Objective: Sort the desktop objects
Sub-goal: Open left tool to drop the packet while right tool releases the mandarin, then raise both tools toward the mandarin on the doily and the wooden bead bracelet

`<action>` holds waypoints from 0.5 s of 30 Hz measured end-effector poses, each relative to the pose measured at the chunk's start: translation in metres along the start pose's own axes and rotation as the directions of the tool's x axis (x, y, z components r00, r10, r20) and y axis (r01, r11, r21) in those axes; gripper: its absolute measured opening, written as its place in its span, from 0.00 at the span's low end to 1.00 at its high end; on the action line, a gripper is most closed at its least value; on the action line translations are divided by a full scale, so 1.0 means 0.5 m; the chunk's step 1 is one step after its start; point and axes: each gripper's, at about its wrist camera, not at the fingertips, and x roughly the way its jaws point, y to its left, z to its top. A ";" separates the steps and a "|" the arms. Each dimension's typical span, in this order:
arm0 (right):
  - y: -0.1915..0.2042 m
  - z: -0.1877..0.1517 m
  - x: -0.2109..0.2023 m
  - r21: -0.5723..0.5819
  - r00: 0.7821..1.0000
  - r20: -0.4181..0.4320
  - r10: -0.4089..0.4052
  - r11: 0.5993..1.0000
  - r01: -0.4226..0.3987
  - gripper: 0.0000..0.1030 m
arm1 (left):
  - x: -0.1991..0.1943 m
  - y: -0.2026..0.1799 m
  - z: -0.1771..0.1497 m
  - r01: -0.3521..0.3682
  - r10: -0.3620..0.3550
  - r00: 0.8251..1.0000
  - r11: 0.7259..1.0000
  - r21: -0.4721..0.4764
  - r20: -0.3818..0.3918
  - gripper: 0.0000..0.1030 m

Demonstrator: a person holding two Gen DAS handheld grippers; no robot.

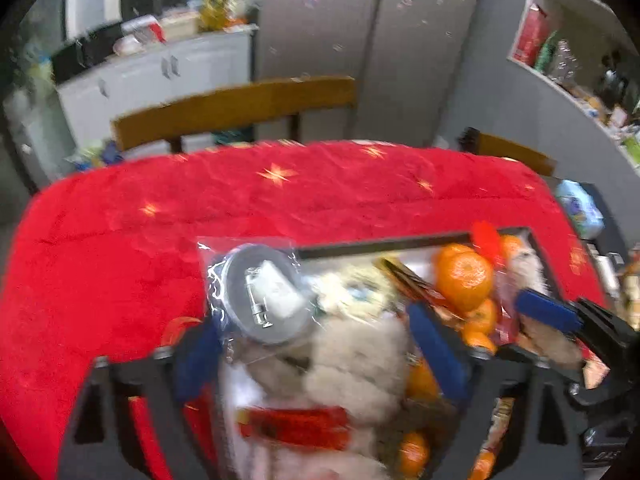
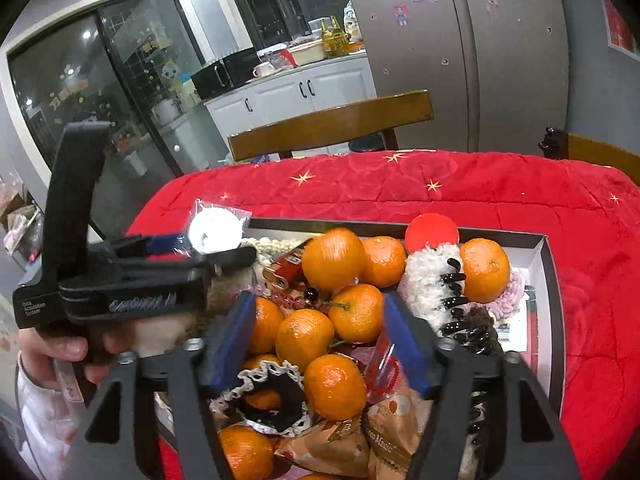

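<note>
Lower centre: dark tray (image 2: 545, 264) packed with mandarins (image 2: 333, 259), snack packets (image 2: 390, 432), hair clip (image 2: 454, 300). Left gripper (image 1: 320, 344) and right gripper (image 2: 320, 340) both spread apart above.

Motion blur is smearing most of the left wrist view: the fluffy white thing (image 1: 360, 356) at lower centre is showing no clear outline, and the red strip (image 1: 296, 426) below it is staying unreadable. The bottom edge is cutting off the box (image 2: 546, 264) in the right wrist view, and print on the snack packets (image 2: 384, 436) is running too small.
</note>
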 end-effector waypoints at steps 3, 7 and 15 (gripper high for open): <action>-0.003 0.008 -0.013 -0.008 1.000 0.015 -0.010 1.000 0.010 0.90 | -0.003 0.003 -0.003 0.001 -0.001 1.000 1.000 -0.013 0.001 0.94; -0.007 0.016 -0.033 0.010 0.999 0.054 0.011 1.000 -0.011 1.00 | -0.020 0.015 0.000 0.038 -0.038 0.999 0.998 -0.051 0.013 1.00; 0.009 0.023 -0.068 0.000 0.997 0.077 0.001 1.000 -0.001 1.00 | -0.074 0.024 0.020 0.098 -0.094 0.994 0.992 -0.079 0.058 1.00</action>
